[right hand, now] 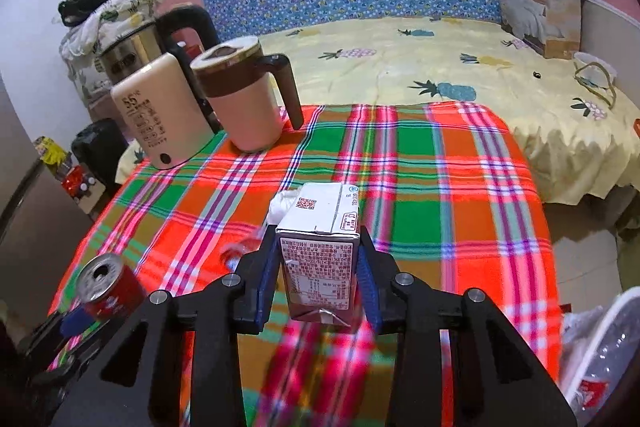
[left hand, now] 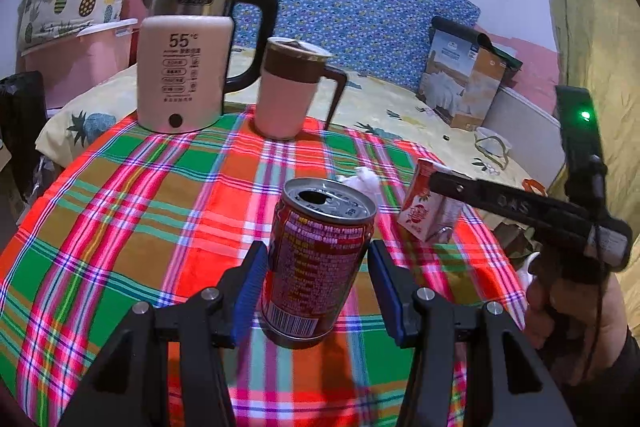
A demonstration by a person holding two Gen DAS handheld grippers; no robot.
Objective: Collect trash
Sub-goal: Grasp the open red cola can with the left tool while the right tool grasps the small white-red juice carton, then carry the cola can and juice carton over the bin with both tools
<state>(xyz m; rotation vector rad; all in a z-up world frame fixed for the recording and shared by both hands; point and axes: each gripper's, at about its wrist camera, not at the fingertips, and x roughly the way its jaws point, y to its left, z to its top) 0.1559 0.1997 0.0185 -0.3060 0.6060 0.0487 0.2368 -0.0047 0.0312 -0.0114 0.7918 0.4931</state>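
In the right wrist view the right gripper [right hand: 318, 287] has its blue pads pressed against both sides of a small white-and-maroon paper drink carton [right hand: 320, 259], apparently gripped low so it can be carried off as trash; it sits just below the frame's centre. In the left wrist view the left gripper [left hand: 316, 291] stands partly open around an opened red metal drink can [left hand: 318, 263], lower centre; its pads look close to the can's sides, with a slight gap at least on the right (no firm clamp yet, I judge). A crumpled white tissue [left hand: 362, 179] lies just behind the can. The plaid tablecloth [left hand: 140, 195] is bare at left, while a cream electric kettle [left hand: 182, 67] and a pink lidded mug [left hand: 286, 91] crowd its far edge at upper left.
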